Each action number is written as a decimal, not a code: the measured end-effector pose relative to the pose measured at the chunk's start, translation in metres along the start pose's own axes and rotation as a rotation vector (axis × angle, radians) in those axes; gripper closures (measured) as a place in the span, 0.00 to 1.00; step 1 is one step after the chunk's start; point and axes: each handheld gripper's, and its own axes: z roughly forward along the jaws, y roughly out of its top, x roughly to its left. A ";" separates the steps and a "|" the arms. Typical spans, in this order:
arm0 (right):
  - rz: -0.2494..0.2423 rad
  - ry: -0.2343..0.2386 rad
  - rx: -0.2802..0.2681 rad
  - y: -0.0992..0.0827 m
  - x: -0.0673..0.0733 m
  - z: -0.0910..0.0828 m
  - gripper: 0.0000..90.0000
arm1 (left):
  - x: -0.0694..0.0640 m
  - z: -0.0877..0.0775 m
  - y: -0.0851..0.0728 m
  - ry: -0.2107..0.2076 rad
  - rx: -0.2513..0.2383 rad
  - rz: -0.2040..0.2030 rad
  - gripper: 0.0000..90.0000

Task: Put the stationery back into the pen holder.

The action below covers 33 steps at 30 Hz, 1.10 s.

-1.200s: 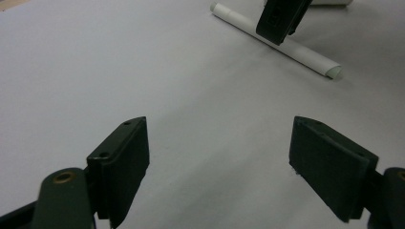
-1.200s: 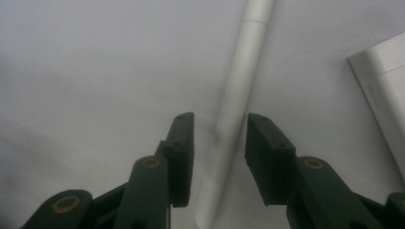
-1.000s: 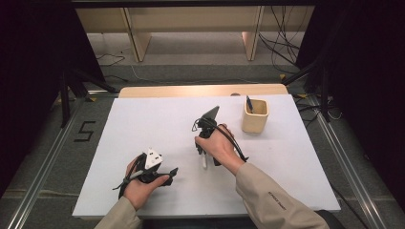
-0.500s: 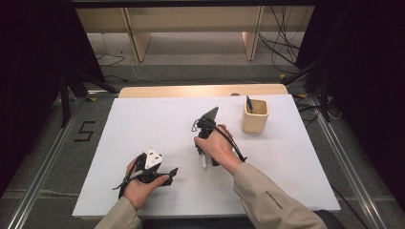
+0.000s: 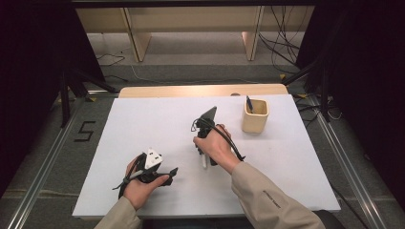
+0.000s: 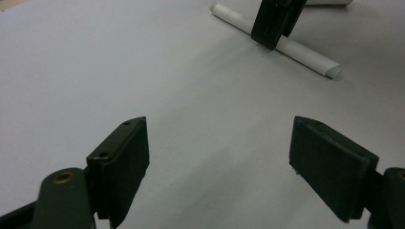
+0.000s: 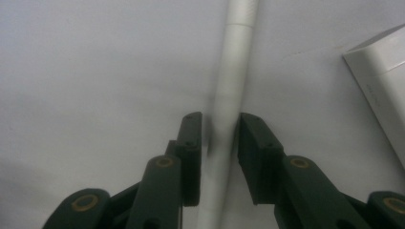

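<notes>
A white pen (image 5: 204, 162) lies on the white table (image 5: 143, 124), just below my right hand. My right gripper (image 5: 204, 153) points down over it. In the right gripper view its jaws have just been closing and stand narrowly either side of the pen (image 7: 234, 71), with a thin dark gap at the left pad, so the right gripper (image 7: 219, 143) reads as open. My left gripper (image 5: 169, 175) rests at the front left, jaws wide apart and empty (image 6: 219, 162). From there the pen (image 6: 305, 52) lies ahead under a jaw of the right gripper (image 6: 277, 21).
A beige cup (image 5: 254, 117) with a dark pen (image 5: 249, 103) standing in it is at the back right. A white, flat-sided thing (image 7: 382, 90) shows at the right edge of the right gripper view. The table's wooden far edge (image 5: 200, 90) runs behind.
</notes>
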 end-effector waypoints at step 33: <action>0.028 -0.016 0.028 0.005 0.001 0.001 0.87 | 0.000 0.000 0.000 0.001 -0.004 -0.003 0.23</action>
